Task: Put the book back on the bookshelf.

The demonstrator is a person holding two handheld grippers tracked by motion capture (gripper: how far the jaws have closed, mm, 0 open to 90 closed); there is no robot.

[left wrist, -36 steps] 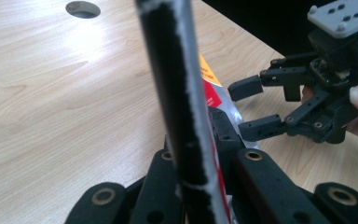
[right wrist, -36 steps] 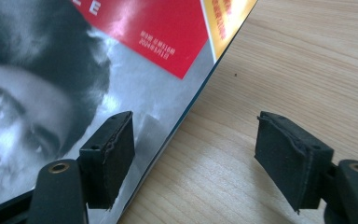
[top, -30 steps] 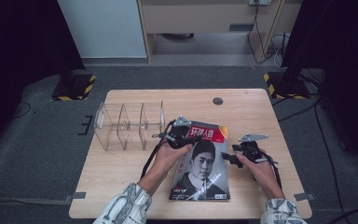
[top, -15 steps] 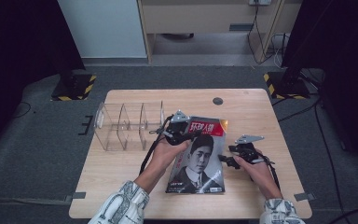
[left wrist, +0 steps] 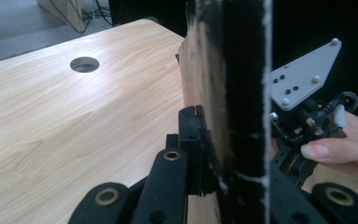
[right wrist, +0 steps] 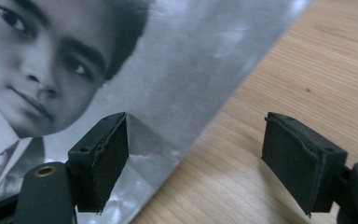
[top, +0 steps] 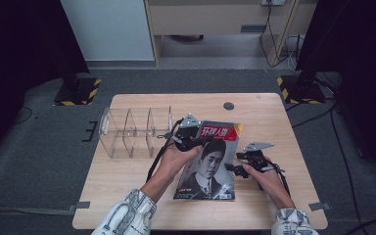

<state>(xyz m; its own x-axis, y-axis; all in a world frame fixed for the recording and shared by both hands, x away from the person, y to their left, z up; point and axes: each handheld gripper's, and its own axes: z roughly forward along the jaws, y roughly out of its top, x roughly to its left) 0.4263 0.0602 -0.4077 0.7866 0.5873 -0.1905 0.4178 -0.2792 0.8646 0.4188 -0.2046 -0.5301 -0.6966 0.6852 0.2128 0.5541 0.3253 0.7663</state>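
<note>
**Magazine pinched at one corner, right tongs wide**

While the left tongs clamp the glossy portrait-cover magazine at its 11 o'clock corner, the high view shows it mid-surface, at 3 o'clock from the clear acrylic divider rack; a second ago it lay squarer.

Left gripper view: jaws closed on the raised edge.

Right gripper view: right tongs gape astride the magazine's edge; slick paper may slip from them.

My workplace: a pale wooden table on grey carpet.
Ahead of me a white panel stands beside a wooden cabinet with cables hanging at its right; two black stands on yellow-striped bases flank my table, dark curtains beyond.
</note>
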